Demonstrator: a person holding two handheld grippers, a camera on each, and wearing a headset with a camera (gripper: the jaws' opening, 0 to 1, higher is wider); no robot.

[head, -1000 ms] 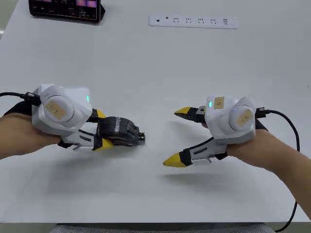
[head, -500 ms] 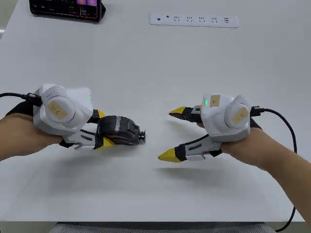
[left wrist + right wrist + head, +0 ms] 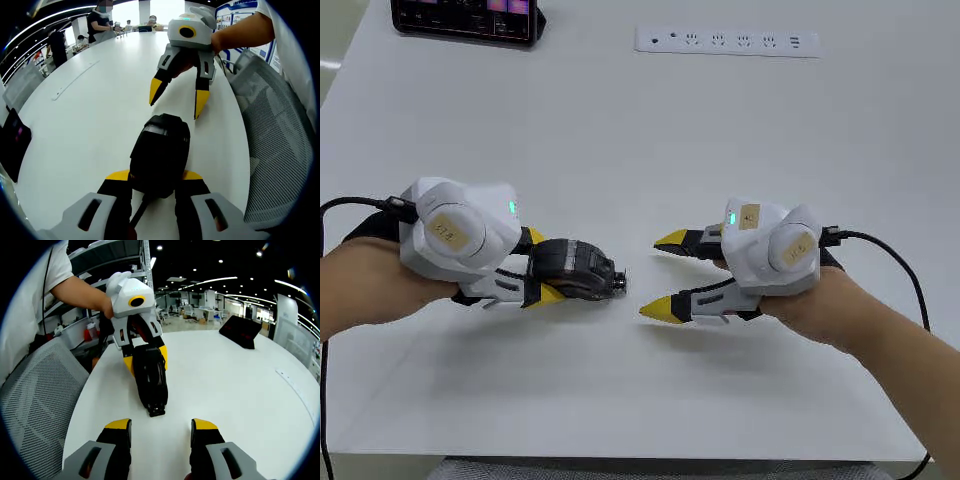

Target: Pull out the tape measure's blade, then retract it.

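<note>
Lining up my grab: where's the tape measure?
Head view, left of centre: the tape measure is clamped in the left gripper, facing the open right gripper.

Black tape measure (image 3: pixel 572 270), blade retracted

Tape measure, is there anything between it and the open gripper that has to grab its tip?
No, nothing visible. Bare white table lies between the right gripper and the tape measure, whose tip points at the open jaws. The left gripper holds it.

The right gripper (image 3: pixel 161 425), jaws apart, faces the tape measure (image 3: pixel 152 380), clamped by the left gripper (image 3: pixel 146 359) near the table's (image 3: pixel 240 390) edge.
</note>
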